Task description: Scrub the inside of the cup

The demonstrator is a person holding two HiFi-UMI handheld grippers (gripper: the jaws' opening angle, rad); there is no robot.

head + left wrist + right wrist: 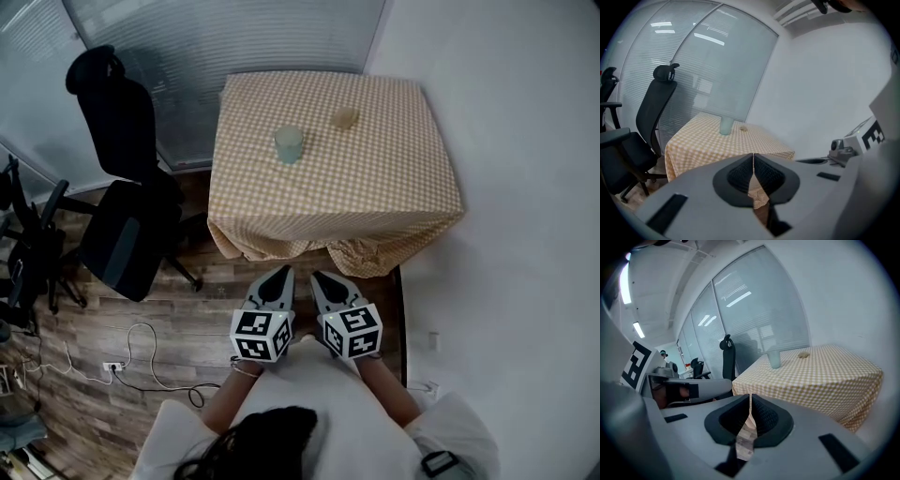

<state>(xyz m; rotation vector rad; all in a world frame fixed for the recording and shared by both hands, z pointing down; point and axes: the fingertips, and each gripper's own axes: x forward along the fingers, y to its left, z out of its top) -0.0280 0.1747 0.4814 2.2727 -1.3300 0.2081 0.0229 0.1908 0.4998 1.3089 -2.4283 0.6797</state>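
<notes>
By cup (289,143), tan obj (345,118) too small to ID; cloth (375,187) hides table.

No words, numbers, brand names or signs can be read in any view. The only printed marks are the black-and-white square patterns on the cube (261,335) of the left gripper (277,274) and on the cube (352,330) of the right gripper (324,277). These are plain blocks, not letters or digits.
</notes>
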